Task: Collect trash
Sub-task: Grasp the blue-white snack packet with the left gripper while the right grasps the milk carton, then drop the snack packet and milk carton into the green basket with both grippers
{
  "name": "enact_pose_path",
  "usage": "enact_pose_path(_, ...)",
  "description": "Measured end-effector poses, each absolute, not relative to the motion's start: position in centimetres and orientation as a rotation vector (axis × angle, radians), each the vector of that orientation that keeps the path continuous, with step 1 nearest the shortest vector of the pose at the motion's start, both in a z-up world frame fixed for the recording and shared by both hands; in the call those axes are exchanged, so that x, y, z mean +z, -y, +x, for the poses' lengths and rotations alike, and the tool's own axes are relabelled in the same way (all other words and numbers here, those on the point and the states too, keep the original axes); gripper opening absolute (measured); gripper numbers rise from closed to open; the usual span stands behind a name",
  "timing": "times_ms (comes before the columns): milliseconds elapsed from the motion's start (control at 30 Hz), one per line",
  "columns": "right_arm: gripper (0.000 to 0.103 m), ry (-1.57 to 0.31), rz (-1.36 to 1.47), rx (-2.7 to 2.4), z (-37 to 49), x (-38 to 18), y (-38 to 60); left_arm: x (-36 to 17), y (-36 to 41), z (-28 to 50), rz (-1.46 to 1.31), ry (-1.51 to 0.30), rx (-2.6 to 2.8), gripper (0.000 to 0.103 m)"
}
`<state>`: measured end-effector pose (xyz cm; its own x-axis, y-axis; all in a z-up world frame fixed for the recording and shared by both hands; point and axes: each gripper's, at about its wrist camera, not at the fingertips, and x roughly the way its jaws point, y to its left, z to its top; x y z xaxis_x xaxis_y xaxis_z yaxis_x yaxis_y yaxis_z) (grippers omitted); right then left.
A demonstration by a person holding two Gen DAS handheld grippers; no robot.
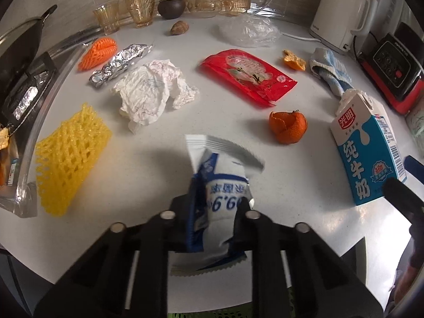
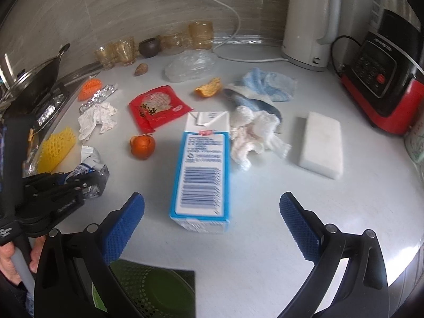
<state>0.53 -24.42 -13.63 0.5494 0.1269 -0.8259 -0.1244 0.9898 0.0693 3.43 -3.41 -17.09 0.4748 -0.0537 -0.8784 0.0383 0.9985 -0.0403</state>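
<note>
My left gripper (image 1: 214, 209) is shut on a blue-and-white snack wrapper (image 1: 220, 185) and holds it above the white counter; it shows at the left of the right wrist view (image 2: 87, 182). My right gripper (image 2: 212, 212) is open, its blue pads on either side of an upright blue-and-white milk carton (image 2: 201, 169), not touching it. The carton stands at the right in the left wrist view (image 1: 368, 153). Trash on the counter: orange peel (image 1: 288, 127), red wrapper (image 1: 249, 75), crumpled paper (image 1: 153, 90), yellow foam net (image 1: 66, 159), foil (image 1: 119, 63), orange net (image 1: 98, 50).
A white kettle (image 2: 307, 23) and a red-and-black appliance (image 2: 384, 71) stand at the back right. A white sponge block (image 2: 322, 143), blue cloth (image 2: 267, 84) and white rag (image 2: 254, 135) lie right of the carton. Glass cups (image 1: 140, 8) line the wall. A stove with a pan (image 2: 34, 79) is left. A green mesh bin (image 2: 153, 291) sits below the edge.
</note>
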Motion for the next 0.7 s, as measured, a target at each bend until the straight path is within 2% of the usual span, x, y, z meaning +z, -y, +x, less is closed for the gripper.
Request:
enact_pose_path(167, 0.1, -0.979, -0.008, 0.142, 1.5, -13.9, 23.6, -16.2, 3.0, 2.8, -0.022, -1.057, -0.059, 0.014)
enact_pose_path(267, 0.081, -1.001, 0.011, 0.152, 2.1, -14.3, 23.5, -15.2, 3.0, 2.2, -0.033, -1.047, -0.068, 0.014)
enact_pose_path(333, 0.06, -1.018, 0.025, 0.155, 2.4, -14.6, 23.7, -14.2, 2.9, 1.5, -0.041, -1.034, -0.074, 0.014)
enact_pose_path(400, 0.045, -1.029, 0.047, 0.169, 2.4, -14.8, 23.9, -13.1, 2.8, 0.7, -0.048, -1.018, -0.076, 0.014)
enact_pose_path(433, 0.043, -1.028, 0.055, 0.175, 2.3, -14.8, 23.9, -12.8, 2.8, 0.3, -0.048, -1.012, -0.077, 0.014)
enact_pose_path(700, 0.042, -0.994, 0.068, 0.215, 0.3, -13.2, 23.9, -11.5, 2.3, -4.1, -0.052, -1.034, -0.131, 0.014)
